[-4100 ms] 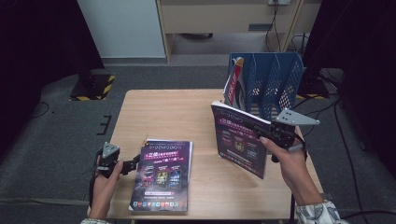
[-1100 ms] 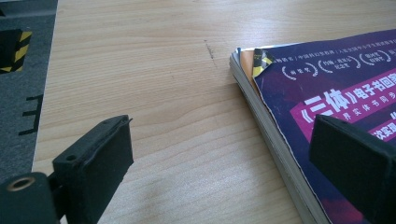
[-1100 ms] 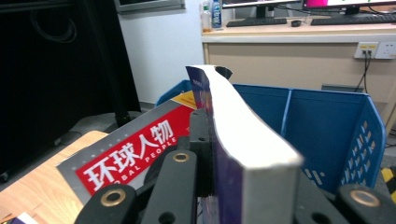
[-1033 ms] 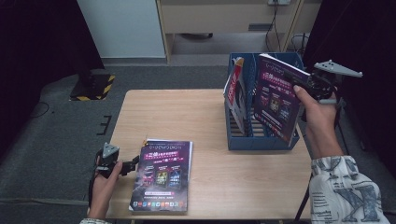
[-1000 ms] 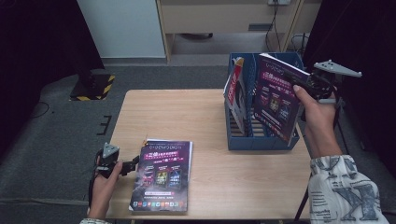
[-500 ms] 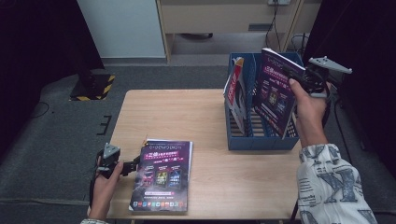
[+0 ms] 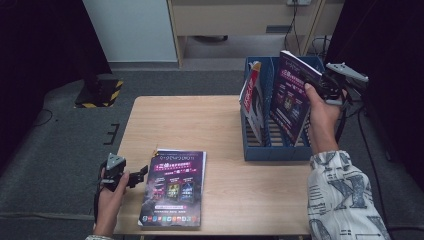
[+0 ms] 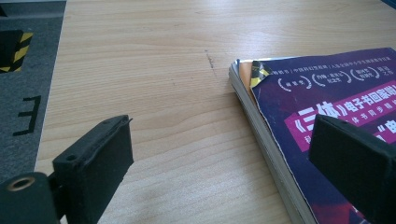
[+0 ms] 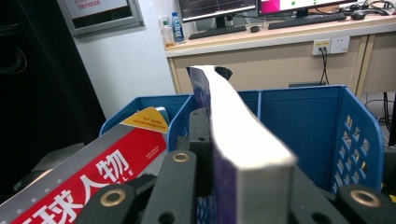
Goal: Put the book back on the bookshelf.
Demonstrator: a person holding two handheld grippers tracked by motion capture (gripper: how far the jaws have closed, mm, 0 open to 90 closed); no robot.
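Observation:
My right gripper (image 7: pixel 322 84) is shut on the edge of a purple magazine (image 7: pixel 291 97) and holds it upright over the blue file rack (image 7: pixel 272 147), its lower corner down inside a slot. In the right gripper view the magazine's white page edge (image 9: pixel 238 135) runs between the jaws, with the rack's wall (image 9: pixel 317 116) behind it. A red magazine (image 7: pixel 251 97) leans in the rack's left slot. A second purple magazine (image 7: pixel 174 186) lies flat near the table's front. My left gripper (image 7: pixel 141 176) stands open at its left edge; in the left gripper view one jaw is over the cover (image 8: pixel 327 93).
The wooden table (image 7: pixel 200 125) is bare between the flat magazine and the rack. Grey carpet surrounds it, with a black and yellow striped block (image 7: pixel 100 92) at the back left. A desk with monitors (image 9: pixel 261 28) stands behind the rack.
My right gripper has carried the purple magazine left and a little down, turning it more upright over the rack. The left gripper and the flat magazine have stayed put.

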